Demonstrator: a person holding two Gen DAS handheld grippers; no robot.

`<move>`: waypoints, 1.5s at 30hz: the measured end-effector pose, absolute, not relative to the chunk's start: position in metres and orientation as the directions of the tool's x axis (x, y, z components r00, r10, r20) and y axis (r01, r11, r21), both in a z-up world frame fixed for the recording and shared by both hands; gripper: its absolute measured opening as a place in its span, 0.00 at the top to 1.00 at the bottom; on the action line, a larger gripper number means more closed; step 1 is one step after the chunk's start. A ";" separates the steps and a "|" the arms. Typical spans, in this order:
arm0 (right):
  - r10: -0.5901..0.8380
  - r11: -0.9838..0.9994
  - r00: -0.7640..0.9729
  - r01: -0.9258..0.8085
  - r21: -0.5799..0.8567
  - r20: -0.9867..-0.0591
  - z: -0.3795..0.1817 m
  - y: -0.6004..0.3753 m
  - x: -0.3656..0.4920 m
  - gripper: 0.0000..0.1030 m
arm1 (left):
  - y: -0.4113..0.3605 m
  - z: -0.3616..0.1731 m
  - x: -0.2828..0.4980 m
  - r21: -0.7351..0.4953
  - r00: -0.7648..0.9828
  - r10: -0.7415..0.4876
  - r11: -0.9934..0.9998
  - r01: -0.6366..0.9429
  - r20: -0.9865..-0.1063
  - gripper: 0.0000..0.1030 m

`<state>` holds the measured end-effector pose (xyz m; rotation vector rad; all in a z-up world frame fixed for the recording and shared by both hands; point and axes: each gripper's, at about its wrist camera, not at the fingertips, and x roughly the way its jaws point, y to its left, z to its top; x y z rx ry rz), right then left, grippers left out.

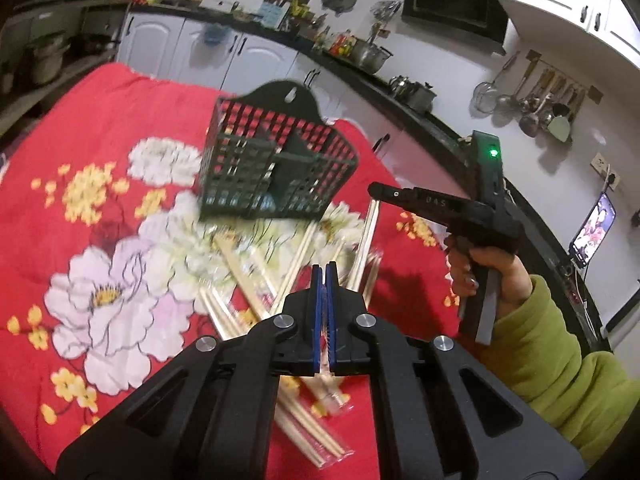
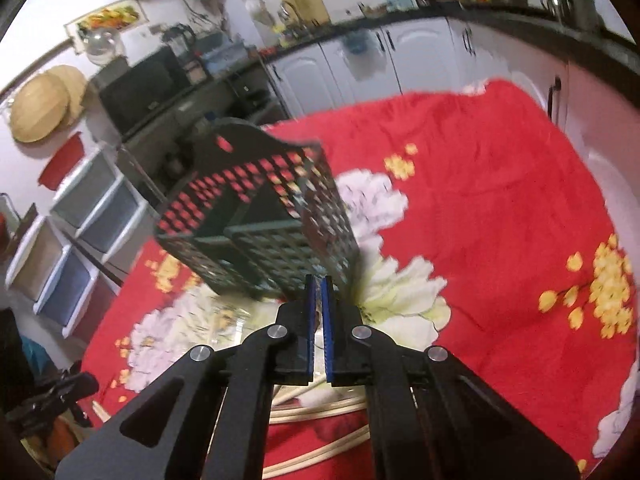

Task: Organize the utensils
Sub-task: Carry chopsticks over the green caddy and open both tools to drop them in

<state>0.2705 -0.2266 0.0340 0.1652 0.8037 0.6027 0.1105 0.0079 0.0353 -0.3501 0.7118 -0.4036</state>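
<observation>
The left gripper point(image 1: 325, 270) is hovering with its blue pads nearly pressed together, something thin and blurred showing between them that I cannot identify. Ahead of it a dark green mesh utensil basket point(image 1: 276, 160) is sitting on the red floral cloth point(image 1: 80, 128), its compartments too blurred to read. Wrapped wooden chopsticks point(image 1: 296, 256) are lying scattered beneath the fingers. The right gripper point(image 2: 319, 284) is closing likewise, just before the basket, more chopsticks partly hiding under it.
</observation>
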 end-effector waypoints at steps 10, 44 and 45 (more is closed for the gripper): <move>0.614 0.784 0.631 -0.555 0.277 -0.473 0.113 -0.221 0.230 0.97 | -0.008 0.106 0.127 -0.324 0.757 -0.450 0.889 0.325 -0.475 1.00; 0.584 0.808 0.772 -0.522 0.272 -0.253 0.209 -0.204 0.303 0.97 | 0.021 0.207 0.240 -0.265 0.879 -0.362 0.921 0.286 -0.309 1.00; 0.584 0.808 0.770 -0.520 0.276 -0.258 0.205 -0.202 0.306 0.97 | 0.022 0.203 0.244 -0.264 0.878 -0.356 0.923 0.279 -0.320 1.00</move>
